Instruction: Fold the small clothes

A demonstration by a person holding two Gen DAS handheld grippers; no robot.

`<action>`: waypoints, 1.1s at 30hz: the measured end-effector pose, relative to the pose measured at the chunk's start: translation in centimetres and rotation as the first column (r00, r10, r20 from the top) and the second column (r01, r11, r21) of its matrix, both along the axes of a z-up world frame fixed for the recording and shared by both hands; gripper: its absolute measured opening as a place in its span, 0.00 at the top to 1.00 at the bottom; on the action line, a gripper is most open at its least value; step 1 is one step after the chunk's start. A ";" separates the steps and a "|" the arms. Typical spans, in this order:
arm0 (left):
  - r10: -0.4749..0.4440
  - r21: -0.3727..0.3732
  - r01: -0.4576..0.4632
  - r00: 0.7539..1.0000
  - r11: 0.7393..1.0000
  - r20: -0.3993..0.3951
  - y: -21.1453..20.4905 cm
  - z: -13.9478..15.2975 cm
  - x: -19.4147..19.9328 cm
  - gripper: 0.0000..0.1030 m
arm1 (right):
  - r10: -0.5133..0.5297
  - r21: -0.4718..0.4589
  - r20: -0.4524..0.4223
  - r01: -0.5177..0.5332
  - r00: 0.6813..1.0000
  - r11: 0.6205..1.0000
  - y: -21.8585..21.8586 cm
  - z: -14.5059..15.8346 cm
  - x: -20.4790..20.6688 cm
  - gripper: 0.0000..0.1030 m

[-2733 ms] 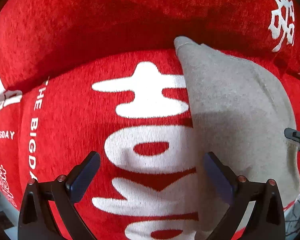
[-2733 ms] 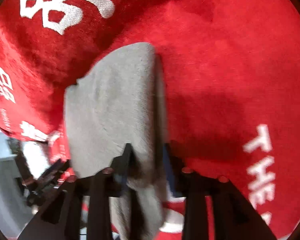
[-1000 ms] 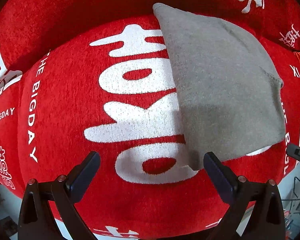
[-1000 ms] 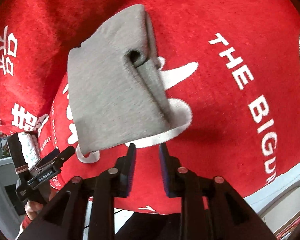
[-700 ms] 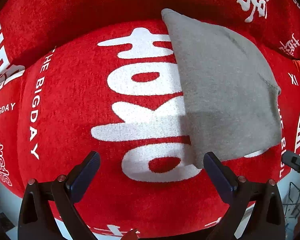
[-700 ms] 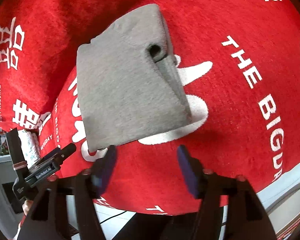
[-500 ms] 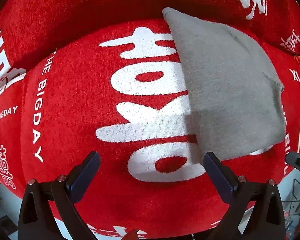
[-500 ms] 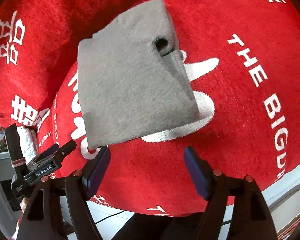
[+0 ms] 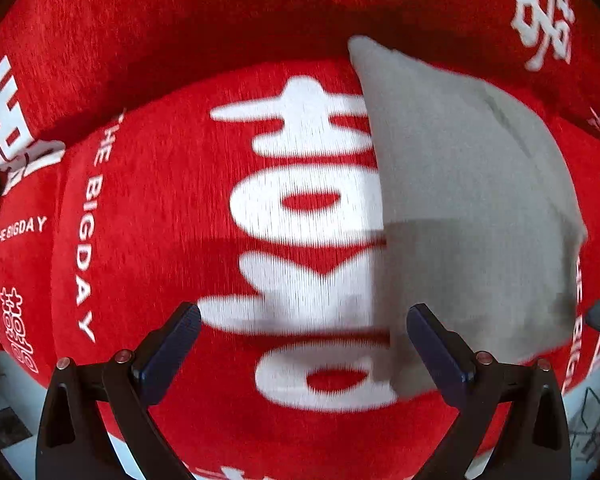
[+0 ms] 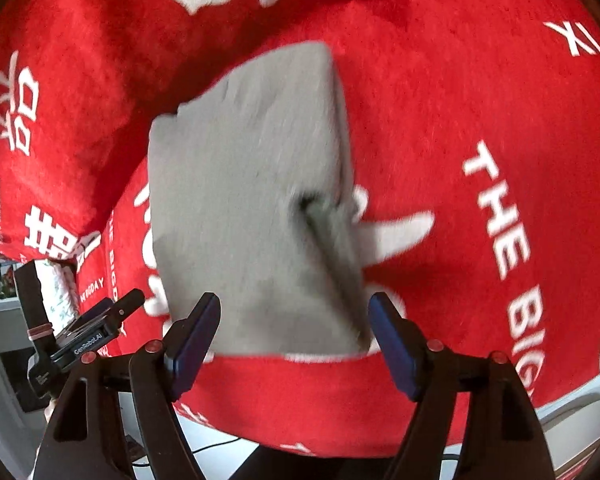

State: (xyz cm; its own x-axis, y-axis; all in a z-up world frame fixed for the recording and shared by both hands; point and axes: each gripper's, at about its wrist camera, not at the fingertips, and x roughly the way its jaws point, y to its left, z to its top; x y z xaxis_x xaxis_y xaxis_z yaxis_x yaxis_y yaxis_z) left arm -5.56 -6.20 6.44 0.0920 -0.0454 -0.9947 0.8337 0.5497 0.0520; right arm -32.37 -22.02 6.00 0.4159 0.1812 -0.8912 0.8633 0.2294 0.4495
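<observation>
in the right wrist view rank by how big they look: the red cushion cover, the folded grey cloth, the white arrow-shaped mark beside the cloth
1. red cushion cover, fills most of the view
2. folded grey cloth
3. white arrow-shaped mark, smallest, though the cloth hides part of it

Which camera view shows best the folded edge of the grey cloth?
The right wrist view: there the grey cloth lies nearly whole, and its layered fold edge with a small dark opening shows on its right side. The left wrist view shows the cloth only as a flat grey face at the right, layers not visible.
</observation>
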 end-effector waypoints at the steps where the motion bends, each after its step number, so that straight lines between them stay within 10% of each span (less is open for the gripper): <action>1: 0.008 -0.003 -0.008 1.000 1.000 -0.007 -0.7 -0.1 0.3 0.00 | 0.000 -0.001 0.001 0.000 1.000 1.000 -0.8 -0.1 0.0 0.23; 10: 0.043 -0.019 -0.044 0.997 0.999 -0.069 -5.1 -1.7 1.6 0.00 | -0.038 0.017 0.028 0.038 0.999 0.999 -6.4 -3.2 1.4 0.23; 11: 0.046 -0.018 -0.048 0.997 0.999 -0.068 -5.5 -1.9 1.7 0.00 | -0.042 0.026 0.023 0.041 0.999 0.999 -6.8 -3.8 1.6 0.29; 13: 0.058 -0.013 -0.059 0.996 0.998 -0.063 -6.3 -2.4 2.1 0.00 | -0.039 0.062 0.021 0.038 0.999 0.997 -7.4 -4.8 2.0 0.83; 14: 0.061 -0.013 -0.061 0.996 0.998 -0.063 -6.6 -2.5 2.2 0.00 | -0.039 0.070 0.033 0.037 0.999 0.997 -7.5 -4.9 2.2 0.91; 18: 0.069 -0.016 -0.070 0.995 0.997 -0.067 -7.5 -2.8 2.4 0.00 | 0.075 -0.021 0.007 -0.075 0.997 0.997 -7.1 -4.0 3.1 0.91; 30: 0.065 0.005 -0.065 0.996 0.998 -0.059 -8.9 -3.1 1.8 0.00 | 0.005 0.087 0.082 -0.012 0.997 0.996 -8.0 -4.8 0.5 0.85; 33: 0.070 0.009 -0.070 0.996 0.998 -0.062 -9.0 -3.1 1.6 0.00 | 0.006 0.087 0.092 -0.014 0.996 0.996 -8.1 -4.2 -0.2 0.58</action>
State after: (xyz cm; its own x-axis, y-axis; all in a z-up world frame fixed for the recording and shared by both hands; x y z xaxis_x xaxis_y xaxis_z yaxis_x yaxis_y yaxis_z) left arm -3.95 -15.18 3.34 0.0330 -0.0346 -0.9989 0.7948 0.6069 0.0052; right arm -32.56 -30.16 1.76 0.4925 0.2608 -0.8303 0.8157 0.1942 0.5448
